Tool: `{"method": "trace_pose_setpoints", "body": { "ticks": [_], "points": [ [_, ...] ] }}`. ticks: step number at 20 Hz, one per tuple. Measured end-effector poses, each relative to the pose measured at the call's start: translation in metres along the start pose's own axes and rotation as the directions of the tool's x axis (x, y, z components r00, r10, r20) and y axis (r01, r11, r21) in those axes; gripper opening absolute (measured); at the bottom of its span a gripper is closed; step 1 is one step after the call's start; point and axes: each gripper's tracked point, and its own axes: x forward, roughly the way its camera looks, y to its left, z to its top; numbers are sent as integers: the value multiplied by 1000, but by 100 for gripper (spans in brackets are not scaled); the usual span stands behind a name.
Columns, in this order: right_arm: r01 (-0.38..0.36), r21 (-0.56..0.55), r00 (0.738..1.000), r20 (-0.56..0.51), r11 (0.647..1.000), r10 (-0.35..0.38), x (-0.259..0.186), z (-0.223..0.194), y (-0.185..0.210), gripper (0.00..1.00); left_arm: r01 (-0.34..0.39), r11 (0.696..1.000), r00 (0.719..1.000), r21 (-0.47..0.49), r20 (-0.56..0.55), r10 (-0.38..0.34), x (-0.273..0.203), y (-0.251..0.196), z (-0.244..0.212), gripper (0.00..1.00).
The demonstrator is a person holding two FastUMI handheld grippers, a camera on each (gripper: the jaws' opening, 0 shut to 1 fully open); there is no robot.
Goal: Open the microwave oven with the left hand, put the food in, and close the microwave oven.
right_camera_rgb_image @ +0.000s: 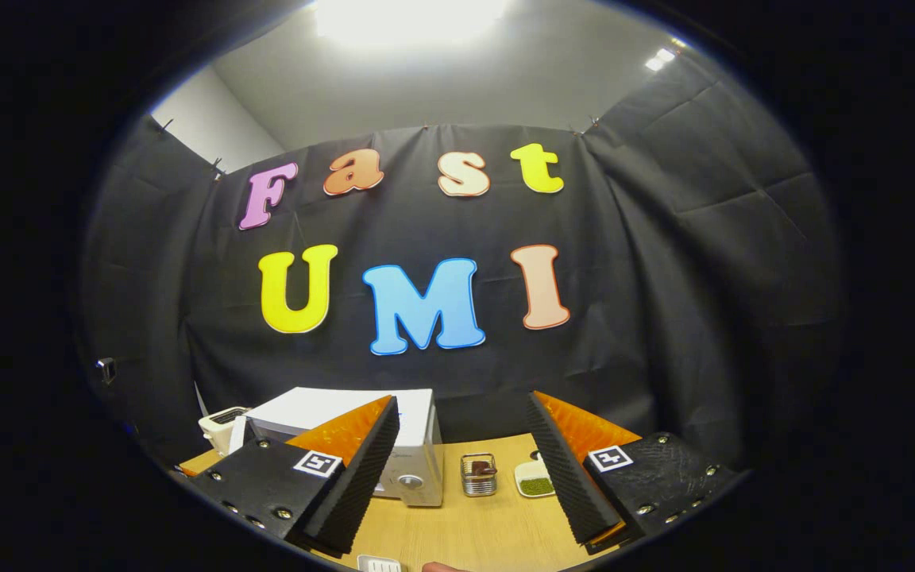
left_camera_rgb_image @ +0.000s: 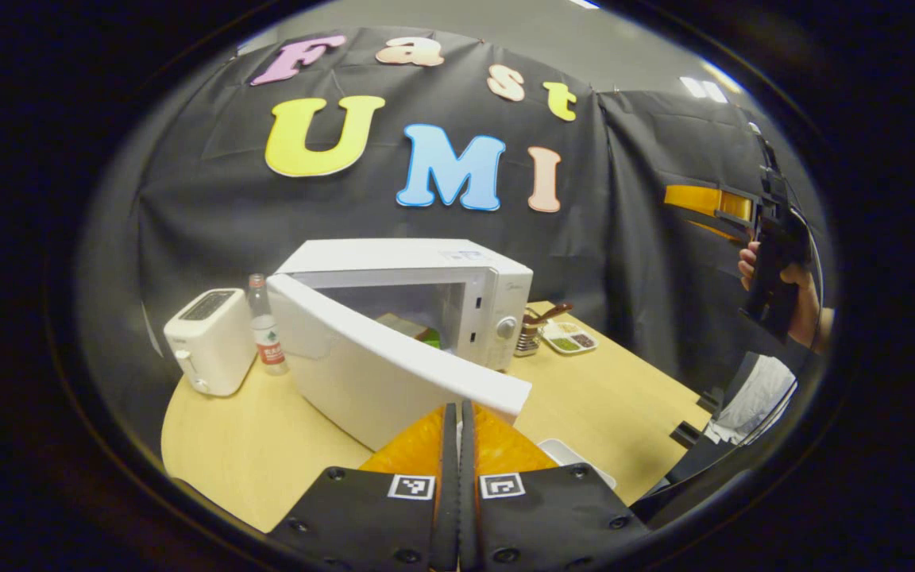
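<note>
Left claw (left_camera_rgb_image: 457, 413) is clenched empty, right at the half-open microwave door (left_camera_rgb_image: 394, 357), probably to push it closed since food (left_camera_rgb_image: 410, 327) sits inside. Right claw (right_camera_rgb_image: 461, 461) hangs released, well back.

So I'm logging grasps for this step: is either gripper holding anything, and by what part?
Nothing is held. The left gripper is shut on nothing, close by the edge of the half-open microwave door. The right gripper is open and empty.

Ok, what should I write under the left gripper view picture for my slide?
Shut left gripper at the edge of the half-open microwave door, with food already inside.
</note>
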Motion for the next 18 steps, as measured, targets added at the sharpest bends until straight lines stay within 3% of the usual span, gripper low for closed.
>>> {"method": "trace_pose_setpoints", "body": {
  "ticks": [4, 10, 18],
  "points": [
    [49, 6, 999, -1, 999, -49, 7, -5, -23, 97, 33, 999, 999, 22, -9, -33, 31, -9, 10, 6],
    [33, -21, 999, 0, 999, -33, 20, -5, -21, 97, 59, 998, 998, 37, -21, -58, 63, -18, 18, 7],
    [-44, -81, 999, 11, 996, 45, 46, -5, 5, 97, -12, 1000, 1000, -27, -21, 12, 111, -6, 33, 7]
  ]
}}
